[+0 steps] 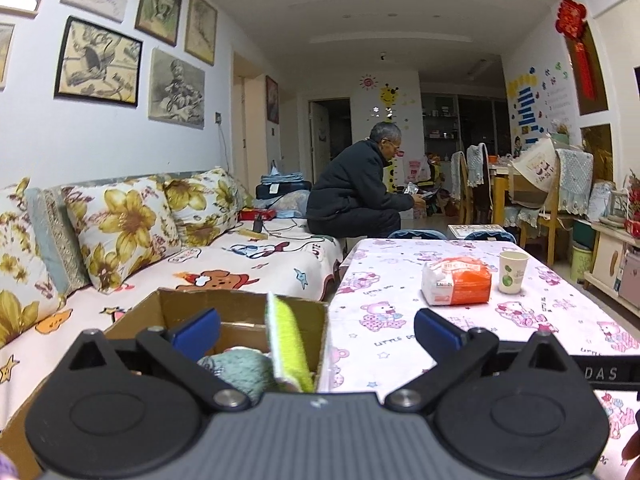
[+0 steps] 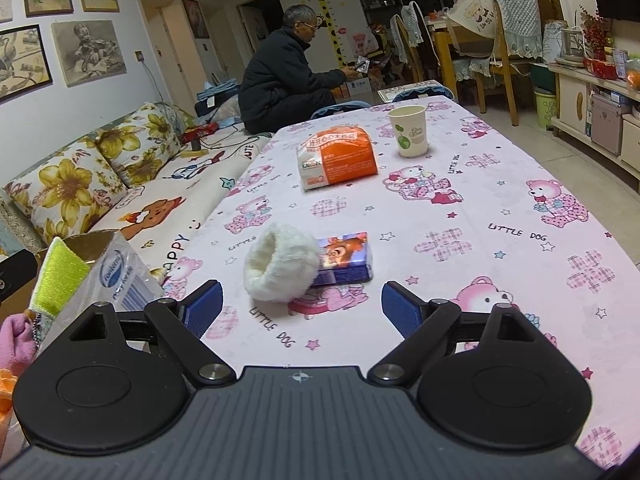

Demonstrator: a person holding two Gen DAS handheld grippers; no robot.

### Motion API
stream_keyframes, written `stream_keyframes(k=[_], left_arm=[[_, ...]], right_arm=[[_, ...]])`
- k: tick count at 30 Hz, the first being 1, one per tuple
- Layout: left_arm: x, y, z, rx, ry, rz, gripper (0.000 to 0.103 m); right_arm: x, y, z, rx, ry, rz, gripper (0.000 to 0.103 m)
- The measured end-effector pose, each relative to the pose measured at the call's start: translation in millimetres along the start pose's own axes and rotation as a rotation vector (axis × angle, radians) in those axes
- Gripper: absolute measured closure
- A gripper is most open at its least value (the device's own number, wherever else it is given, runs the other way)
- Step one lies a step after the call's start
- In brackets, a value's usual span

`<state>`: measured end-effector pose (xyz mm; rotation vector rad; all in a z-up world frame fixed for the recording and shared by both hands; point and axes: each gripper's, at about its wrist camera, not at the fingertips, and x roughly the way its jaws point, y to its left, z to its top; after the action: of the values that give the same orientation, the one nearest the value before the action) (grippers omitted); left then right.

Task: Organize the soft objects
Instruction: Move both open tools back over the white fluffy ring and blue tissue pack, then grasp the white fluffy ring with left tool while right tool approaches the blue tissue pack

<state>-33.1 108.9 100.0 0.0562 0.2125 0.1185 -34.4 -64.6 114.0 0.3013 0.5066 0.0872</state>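
- The white fluffy cuff (image 2: 282,266) lies on the surface (image 2: 460,208) straight ahead of the right gripper (image 2: 302,306), fingers spread, empty.
- The left gripper (image 1: 316,330), also spread, hangs over the cardboard box (image 1: 240,306), farther off.

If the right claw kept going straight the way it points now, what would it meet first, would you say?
Most likely the fluffy white ring-shaped cuff lying on the pink bear-print tablecloth, just ahead of the open right claw and slightly left of centre; the small cartoon-printed packet lies right behind it. Depth is uncertain.
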Motion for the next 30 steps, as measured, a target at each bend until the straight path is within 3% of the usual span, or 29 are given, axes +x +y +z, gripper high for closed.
stream_keyframes(k=[19,30], left_arm=[[6,-53,-15,0.171,-0.029,-0.034,0.001],[25,-85,-35,0.267,0.032,-0.132,0.001]], right_arm=[[28,-25,-1,0.043,0.057,-0.059,0.000],[59,-43,4,0.098,0.073,-0.028,0.000]])
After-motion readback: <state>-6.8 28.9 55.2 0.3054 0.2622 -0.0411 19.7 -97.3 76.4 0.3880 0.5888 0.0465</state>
